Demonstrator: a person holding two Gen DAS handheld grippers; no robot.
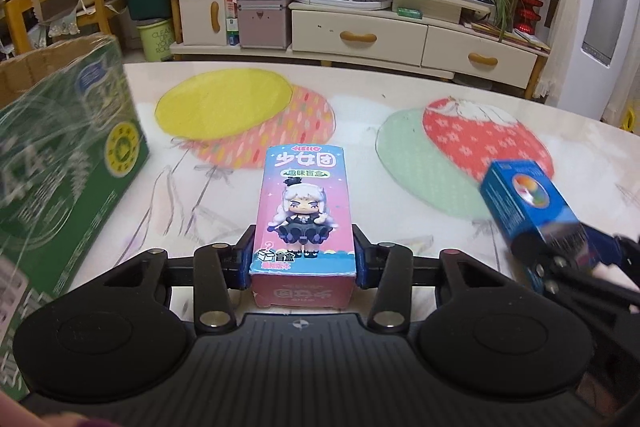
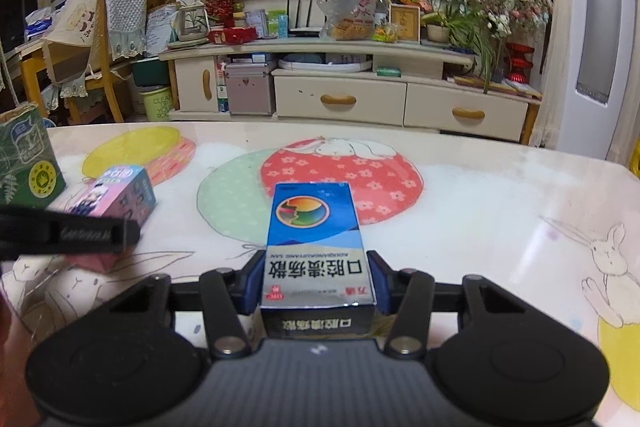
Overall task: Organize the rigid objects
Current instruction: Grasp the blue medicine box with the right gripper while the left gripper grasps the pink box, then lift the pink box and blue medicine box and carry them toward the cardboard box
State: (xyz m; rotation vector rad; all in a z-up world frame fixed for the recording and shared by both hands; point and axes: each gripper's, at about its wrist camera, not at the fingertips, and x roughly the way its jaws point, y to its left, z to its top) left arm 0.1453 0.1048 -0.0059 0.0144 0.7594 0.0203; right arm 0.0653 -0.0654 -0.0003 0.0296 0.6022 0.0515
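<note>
Gripping a pink box [image 1: 303, 211], the left hand-held gripper [image 1: 303, 259] should stay level; the right hand-held gripper [image 2: 317, 283] clamps a blue box [image 2: 316, 239].

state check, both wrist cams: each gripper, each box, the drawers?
left gripper: shut on the pink box
pink box: held off the table, long side pointing forward, closed
right gripper: shut on the blue box
blue box: held, closed, print upside down to the camera
green carton: on the table at left, top open
cabinet drawers: both shut
</note>
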